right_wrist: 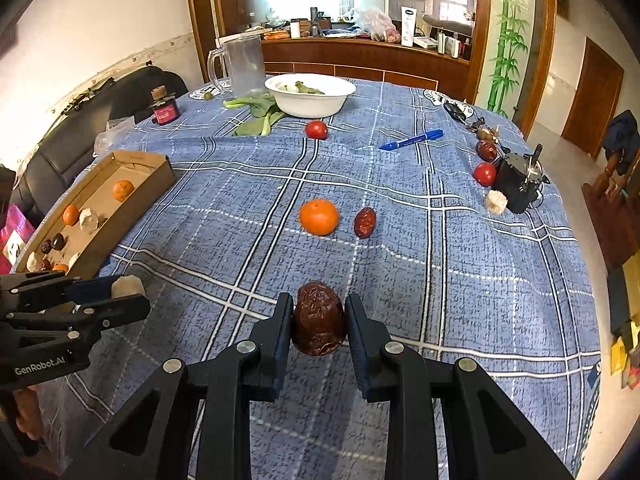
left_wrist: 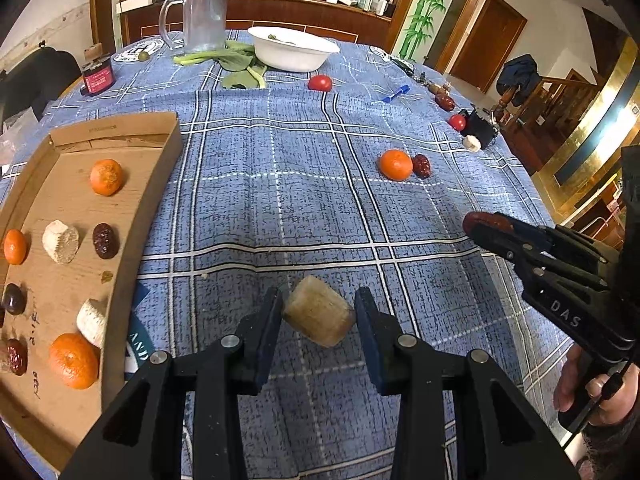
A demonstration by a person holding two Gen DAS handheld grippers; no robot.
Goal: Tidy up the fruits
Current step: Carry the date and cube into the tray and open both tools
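Note:
My left gripper (left_wrist: 319, 312) is shut on a pale beige fruit chunk (left_wrist: 319, 317), held above the blue plaid cloth just right of the cardboard tray (left_wrist: 156, 184). My right gripper (right_wrist: 319, 320) is shut on a wrinkled red date (right_wrist: 319, 320) and shows at the right edge of the left wrist view as the right gripper (left_wrist: 476, 226). The tray holds several oranges, dates and pale chunks. On the cloth lie an orange (right_wrist: 319, 216), a loose date (right_wrist: 364, 222), a tomato (right_wrist: 316, 129), another tomato (right_wrist: 485, 173) and one more date (right_wrist: 486, 150).
A white bowl (right_wrist: 310, 98), leafy greens (right_wrist: 258, 114), a clear pitcher (right_wrist: 242, 66) and a small dark jar (right_wrist: 165, 110) stand at the far side. A blue marker (right_wrist: 412, 139), keys and a black device (right_wrist: 518, 188) with a pale chunk (right_wrist: 496, 201) lie at the right.

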